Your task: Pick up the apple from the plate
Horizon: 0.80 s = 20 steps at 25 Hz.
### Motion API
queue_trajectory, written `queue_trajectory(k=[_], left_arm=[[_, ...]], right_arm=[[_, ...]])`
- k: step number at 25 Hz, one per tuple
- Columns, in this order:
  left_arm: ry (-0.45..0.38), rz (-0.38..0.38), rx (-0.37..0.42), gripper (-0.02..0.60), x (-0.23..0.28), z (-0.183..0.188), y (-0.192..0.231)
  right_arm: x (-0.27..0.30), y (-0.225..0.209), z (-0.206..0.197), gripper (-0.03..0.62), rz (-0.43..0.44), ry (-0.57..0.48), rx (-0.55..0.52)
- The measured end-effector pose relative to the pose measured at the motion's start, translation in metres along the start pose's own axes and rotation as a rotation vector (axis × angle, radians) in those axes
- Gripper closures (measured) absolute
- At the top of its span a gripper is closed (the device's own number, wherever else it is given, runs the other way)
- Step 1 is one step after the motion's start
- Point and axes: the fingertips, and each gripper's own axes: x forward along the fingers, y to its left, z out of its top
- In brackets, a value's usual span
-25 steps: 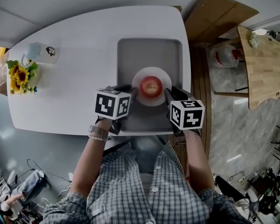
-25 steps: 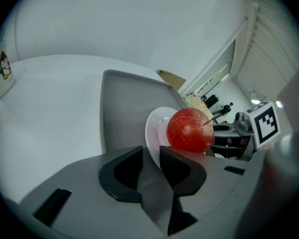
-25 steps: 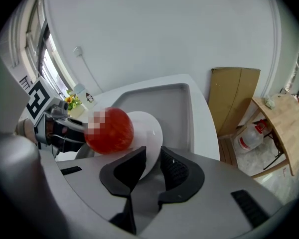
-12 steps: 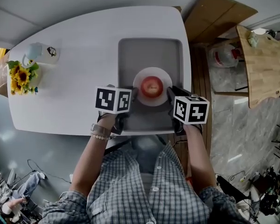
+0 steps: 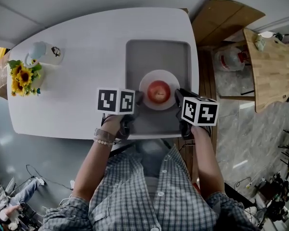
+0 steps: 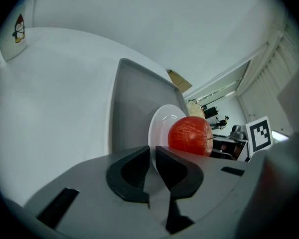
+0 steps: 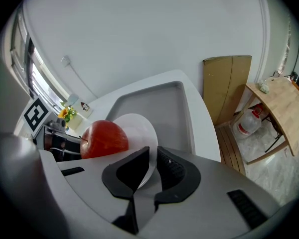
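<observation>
A red apple [image 5: 158,91] sits on a small white plate [image 5: 169,80], which rests in the near half of a grey tray [image 5: 157,57] on the white table. My left gripper [image 5: 137,99] is at the plate's left rim and my right gripper [image 5: 179,99] at its right rim. In the left gripper view the jaws [image 6: 153,151] are shut on the plate's edge [image 6: 159,126], with the apple [image 6: 189,136] just beyond. The right gripper view shows its jaws [image 7: 153,153] pinching the opposite rim [image 7: 142,128], the apple [image 7: 103,139] to their left. Whether the plate is off the tray, I cannot tell.
A white mug [image 5: 45,53] and sunflowers [image 5: 21,78] stand at the table's far left. Right of the table, beyond its edge, are a cardboard sheet [image 5: 221,18], a water jug [image 5: 231,57] and a wooden side table [image 5: 272,66]. The tray's raised wall [image 6: 120,91] rings the plate.
Both grippers have edged forward onto the plate's two sides and their marker cubes have turned more level. The plate and apple have barely shifted.
</observation>
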Motion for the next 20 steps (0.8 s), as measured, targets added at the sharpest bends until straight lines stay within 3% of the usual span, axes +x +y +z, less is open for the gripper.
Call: queue_trajectory(k=[11, 20], left_arm=[[-0.046, -0.033, -0.067, 0.543, -0.033, 0.005, 0.014], [-0.098, -0.026, -0.133, 0.545, -0.077, 0.001, 0.058]], right_arm=[[-0.002, 0.035, 0.015, 0.537, 0.011, -0.011, -0.009], [0.016, 0.094, 0.014, 0.537, 0.05, 0.016, -0.043]])
